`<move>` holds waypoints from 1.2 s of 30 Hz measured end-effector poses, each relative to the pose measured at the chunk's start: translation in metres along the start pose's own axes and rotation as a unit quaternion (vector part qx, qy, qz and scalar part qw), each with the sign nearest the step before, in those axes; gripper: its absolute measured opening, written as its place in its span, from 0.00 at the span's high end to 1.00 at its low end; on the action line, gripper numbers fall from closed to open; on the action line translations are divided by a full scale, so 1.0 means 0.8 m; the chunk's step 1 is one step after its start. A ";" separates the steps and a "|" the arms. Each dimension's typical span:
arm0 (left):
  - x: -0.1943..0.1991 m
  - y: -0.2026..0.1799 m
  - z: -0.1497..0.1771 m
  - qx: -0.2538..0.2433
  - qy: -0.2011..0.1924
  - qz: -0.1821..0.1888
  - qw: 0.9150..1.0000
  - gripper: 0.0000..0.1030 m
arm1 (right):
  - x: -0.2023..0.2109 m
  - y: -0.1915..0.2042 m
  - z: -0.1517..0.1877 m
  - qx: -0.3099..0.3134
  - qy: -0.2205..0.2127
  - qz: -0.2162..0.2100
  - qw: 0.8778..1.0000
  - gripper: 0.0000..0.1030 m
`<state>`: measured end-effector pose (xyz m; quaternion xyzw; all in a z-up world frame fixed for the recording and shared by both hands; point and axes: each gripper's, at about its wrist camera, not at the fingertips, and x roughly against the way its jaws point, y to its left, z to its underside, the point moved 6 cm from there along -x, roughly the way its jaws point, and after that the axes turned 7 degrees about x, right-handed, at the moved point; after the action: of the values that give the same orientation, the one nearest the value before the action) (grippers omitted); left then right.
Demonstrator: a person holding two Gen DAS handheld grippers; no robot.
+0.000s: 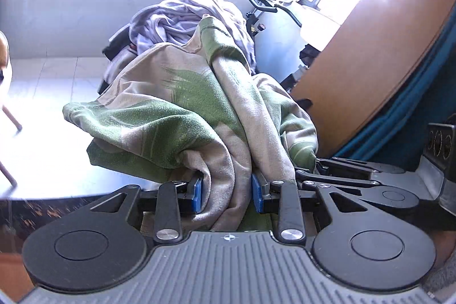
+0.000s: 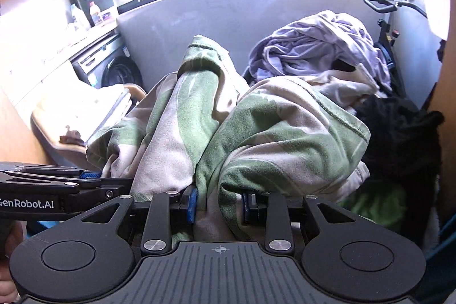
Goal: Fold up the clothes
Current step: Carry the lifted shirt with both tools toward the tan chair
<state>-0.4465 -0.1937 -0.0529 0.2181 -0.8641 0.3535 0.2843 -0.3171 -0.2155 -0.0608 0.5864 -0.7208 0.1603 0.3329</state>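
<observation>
A green-and-beige patterned garment (image 1: 182, 110) hangs bunched in front of both cameras. My left gripper (image 1: 226, 194) is shut on a thick fold of it between its blue pads (image 1: 197, 194). In the right wrist view the same garment (image 2: 256, 133) drapes over my right gripper (image 2: 218, 202), which is shut on another fold. The left gripper (image 2: 94, 180) shows at the left edge of the right wrist view, close beside the right one. Behind lies a crumpled lavender garment (image 1: 176, 19) (image 2: 319, 47) on a pile, with a black garment (image 2: 399, 141) to its right.
A grey panel wall (image 2: 213, 13) stands behind the pile. An exercise bike handlebar (image 2: 382, 2) is at the back right. A washing machine (image 2: 114, 70) and folded light cloth on a chair (image 2: 85, 110) sit left. A brown board (image 1: 356, 70) and teal fabric (image 1: 413, 110) are at right.
</observation>
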 end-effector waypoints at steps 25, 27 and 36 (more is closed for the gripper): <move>-0.147 0.336 -0.358 0.054 0.002 -0.054 0.997 0.68 | -0.468 0.030 -0.325 0.033 0.034 -0.085 0.995 0.74; -0.154 0.354 -0.396 0.056 -0.017 -0.060 0.996 0.68 | -0.502 0.036 -0.369 0.060 0.030 -0.100 0.993 0.74; -0.142 0.510 -0.494 0.163 -0.121 -0.119 0.972 0.68 | -0.654 0.168 -0.496 0.224 0.035 -0.191 0.955 0.74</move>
<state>-0.4642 0.3838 -0.0923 0.4037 -0.7907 0.4241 0.1789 -0.2818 0.4525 -0.1001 0.7669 -0.5287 0.2711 0.2426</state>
